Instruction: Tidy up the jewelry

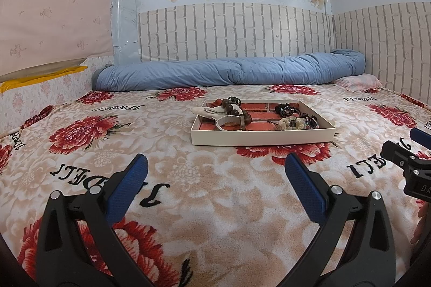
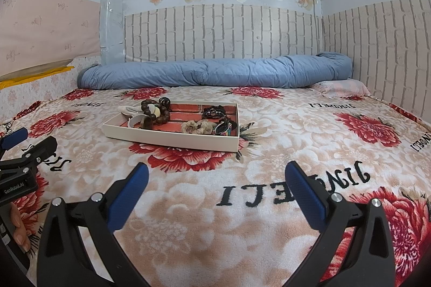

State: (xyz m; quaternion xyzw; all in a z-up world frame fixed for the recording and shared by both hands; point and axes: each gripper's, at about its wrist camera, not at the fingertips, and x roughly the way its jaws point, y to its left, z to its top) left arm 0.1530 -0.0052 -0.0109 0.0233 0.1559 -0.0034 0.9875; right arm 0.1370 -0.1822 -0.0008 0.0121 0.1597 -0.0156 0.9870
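One tray (image 1: 262, 137), two scrunchies (image 2: 195, 126), one quilt (image 1: 229, 71)

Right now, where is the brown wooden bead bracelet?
The brown bead bracelet lies at the left end of the shallow white tray on the floral blanket, beside a white bangle, ahead of both open hand-held grippers.

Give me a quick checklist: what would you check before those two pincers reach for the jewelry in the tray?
1. Left gripper open, holding nothing: ok.
2. Right gripper open, holding nothing: ok.
3. Tray flat on the blanket, ahead of both grippers: ok.
4. Blanket between grippers and tray bare: ok.
5. Wooden bead bracelet exposed on top of the pile: ok.
6. Dark pieces at the tray's far right untangled: cannot tell.
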